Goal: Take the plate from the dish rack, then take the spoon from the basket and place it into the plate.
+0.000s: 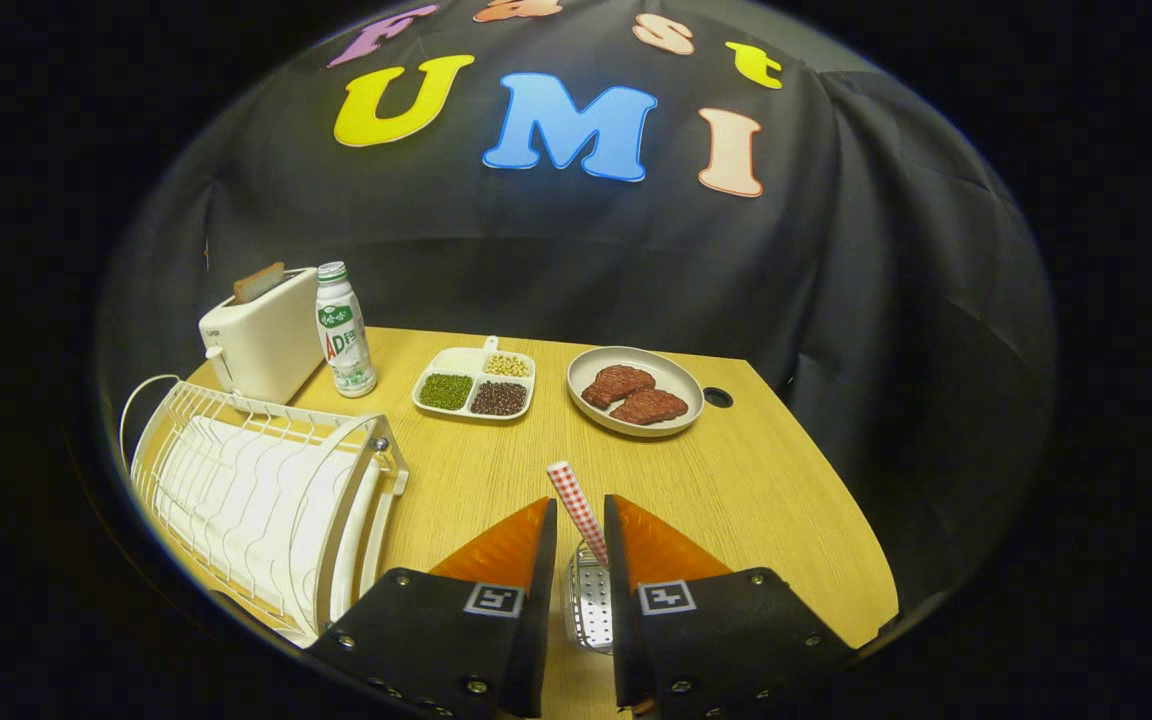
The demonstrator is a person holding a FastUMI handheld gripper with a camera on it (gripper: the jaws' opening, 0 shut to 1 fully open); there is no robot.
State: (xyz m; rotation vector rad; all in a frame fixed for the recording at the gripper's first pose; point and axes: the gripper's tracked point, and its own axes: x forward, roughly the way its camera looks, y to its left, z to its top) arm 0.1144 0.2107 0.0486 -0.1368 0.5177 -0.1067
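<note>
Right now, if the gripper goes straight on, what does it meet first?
Likely the red-checked spoon handle standing in the perforated metal basket, between the gripper fingers; beyond lies bare wooden table.

Perforated metal basket (591, 600): between the fingers of the gripper (580, 520); both sides covered by them, base cut off below. Fingers stand a little apart; whether either touches the basket cannot be told.

Red-and-white checked spoon handle (576, 505): rises from the basket; bowl end hidden inside, so spoon type cannot be told.

White wire dish rack (256, 480): left of the basket; near corner hidden behind the left finger, outer side lost in dark. White plate (361, 530) in the rack: only its rim visible.

Cream toaster (261, 345): beyond the rack; base hidden by it.

Bottle (344, 335) label: too small to read.
</note>
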